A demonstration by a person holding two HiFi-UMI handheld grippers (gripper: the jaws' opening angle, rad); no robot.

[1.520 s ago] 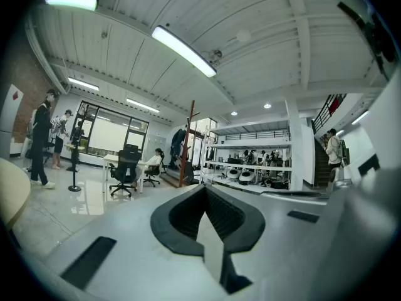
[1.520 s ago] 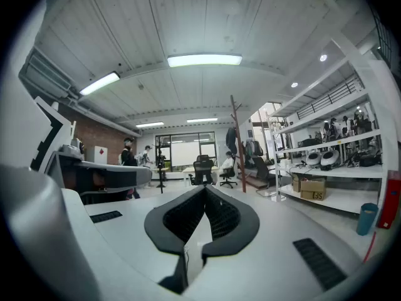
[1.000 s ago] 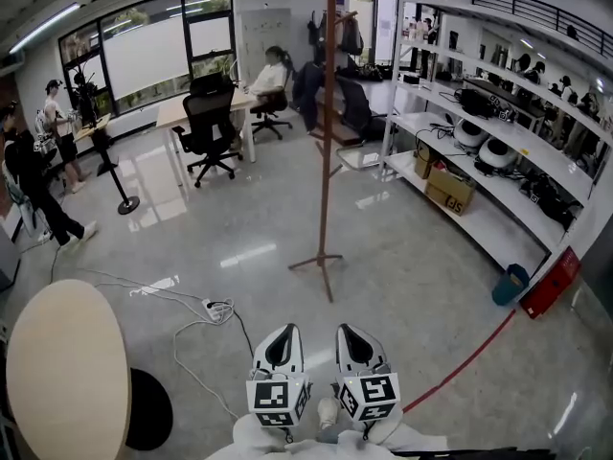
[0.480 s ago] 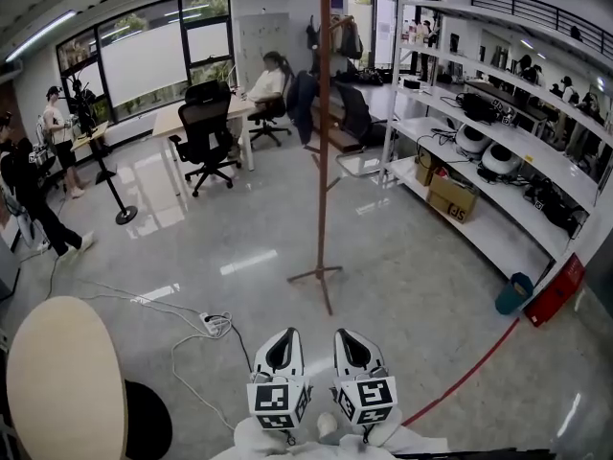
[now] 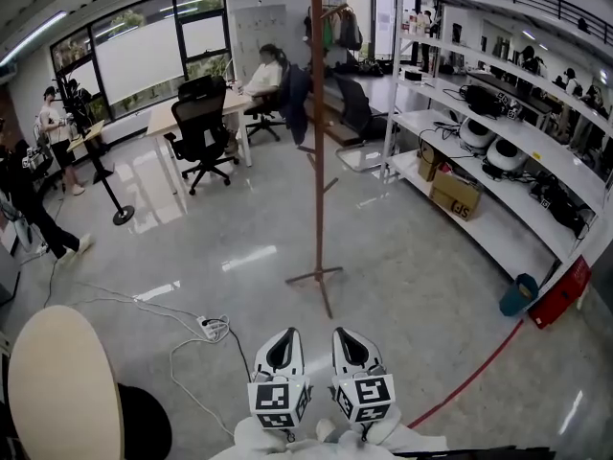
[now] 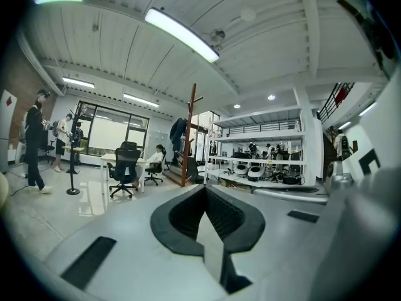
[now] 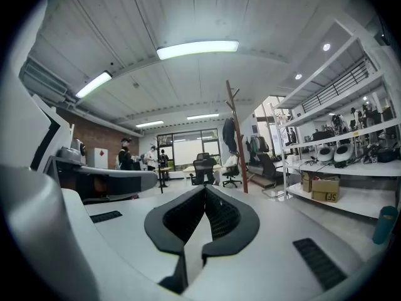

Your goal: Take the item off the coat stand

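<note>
A tall brown wooden coat stand (image 5: 318, 161) rises from the grey floor ahead of me, its feet spread at the bottom. A dark blue garment (image 5: 292, 89) hangs from it near the top, on its left side. It also shows in the left gripper view as the garment (image 6: 178, 130) on the stand (image 6: 187, 143), and in the right gripper view as the garment (image 7: 229, 133) on the stand (image 7: 238, 143). My left gripper (image 5: 281, 348) and right gripper (image 5: 352, 345) sit side by side low in the head view, both shut and empty, well short of the stand.
A round beige table (image 5: 57, 391) stands at the near left. A power strip with white cables (image 5: 213, 329) lies on the floor left of the grippers. White shelving (image 5: 498, 171) lines the right wall, with a teal bin (image 5: 520, 293) and red floor line (image 5: 469, 372). Office chair (image 5: 198, 127) and people (image 5: 29, 199) are farther left.
The whole head view has shifted forward: the coat stand and its base now sit nearer and larger. Both grippers keep their place in the picture and stay shut.
</note>
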